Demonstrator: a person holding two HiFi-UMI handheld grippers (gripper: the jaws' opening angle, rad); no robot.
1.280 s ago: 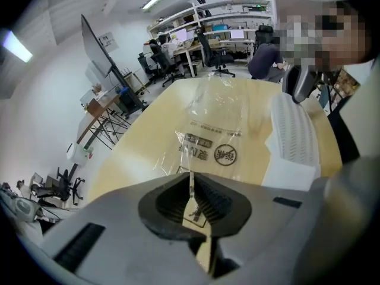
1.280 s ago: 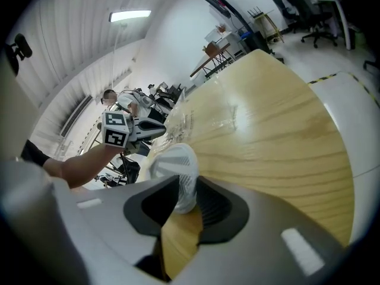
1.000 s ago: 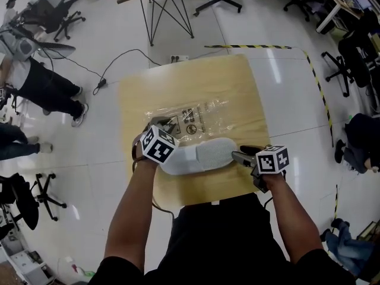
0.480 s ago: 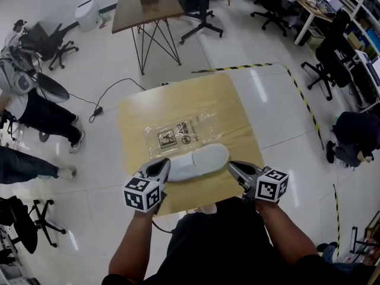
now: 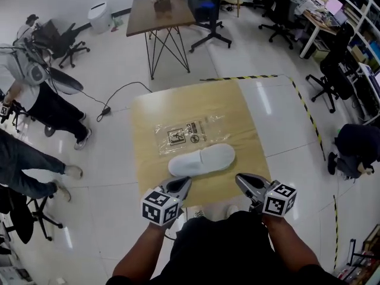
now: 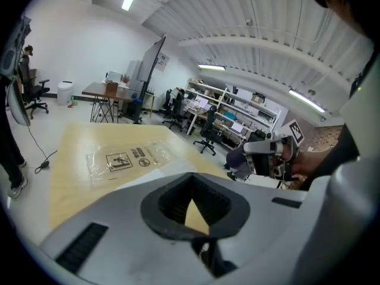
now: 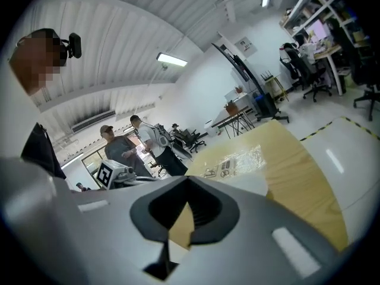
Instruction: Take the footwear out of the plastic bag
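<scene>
Both grippers have drawn back from the slipper since a second ago and now hover at the table's near edge, around 6 o'clock, while the slipper has stayed where it was.

At 9 o'clock, off the table, a person (image 5: 44,97) stands on the floor. The left gripper (image 5: 181,184) points toward 1 o'clock, well short of the footwear. In the left gripper view its jaws are pressed together with nothing clamped; only bare wood shows through the notch between them.

On the wooden table (image 5: 252,114) the clear plastic bag (image 5: 193,132) lies flat near the centre with its printed labels facing up, and it is empty. The white slipper (image 5: 202,160) is out of it, lying just on the 6 o'clock side of the bag with its long axis running 8 to 2 o'clock. Whether it touches the bag's edge cannot be told.

The right gripper (image 5: 243,180) points toward 11 o'clock, near the slipper's right end but apart from it. In the right gripper view its jaws are also closed on nothing.

Yellow-and-black floor tape (image 5: 309,114) runs past the table at 3 o'clock.
</scene>
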